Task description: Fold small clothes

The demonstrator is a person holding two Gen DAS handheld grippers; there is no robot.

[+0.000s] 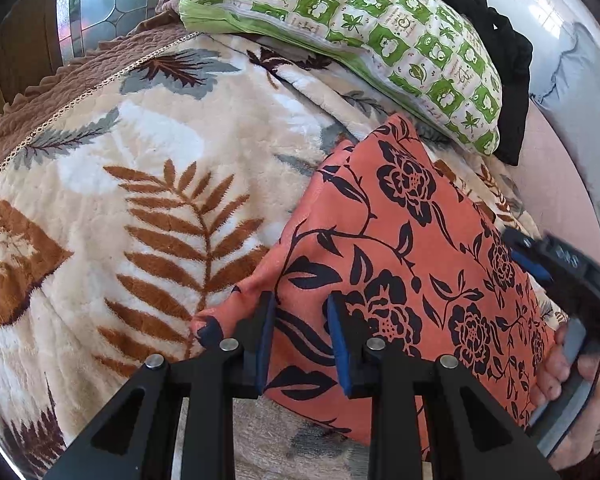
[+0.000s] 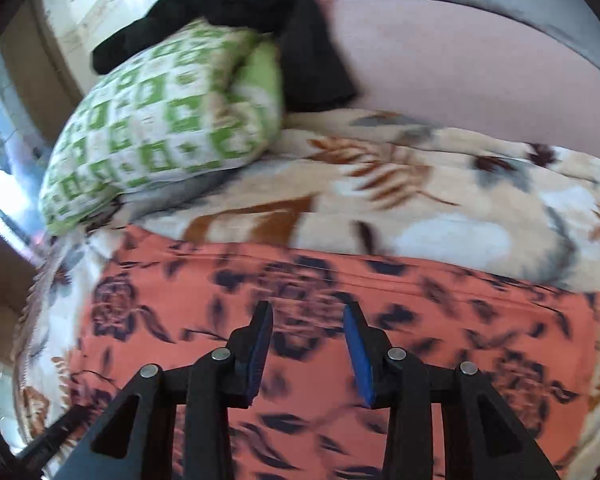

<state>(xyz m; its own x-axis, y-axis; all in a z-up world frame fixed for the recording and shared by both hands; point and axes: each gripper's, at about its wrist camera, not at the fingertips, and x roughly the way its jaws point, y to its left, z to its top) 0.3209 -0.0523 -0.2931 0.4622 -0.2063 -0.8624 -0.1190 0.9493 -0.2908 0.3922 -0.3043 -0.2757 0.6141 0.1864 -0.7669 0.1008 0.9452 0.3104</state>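
An orange garment with a black flower print [image 1: 400, 248] lies folded flat on a cream leaf-print blanket [image 1: 148, 184]. My left gripper [image 1: 302, 340] is open, its blue-padded fingers over the garment's near left corner, not closed on the cloth. My right gripper [image 2: 308, 344] is open just above the same garment [image 2: 300, 300], whose folded edge runs across that blurred view. The right gripper [image 1: 548, 260] also shows in the left wrist view, over the garment's right edge, held by a hand [image 1: 572, 376].
A green-and-white patterned pillow [image 1: 360, 36] lies at the back with black cloth [image 1: 496, 52] behind it. A brown quilted cover [image 1: 60, 92] edges the blanket on the left. A pink sheet [image 2: 460, 64] lies beyond the blanket.
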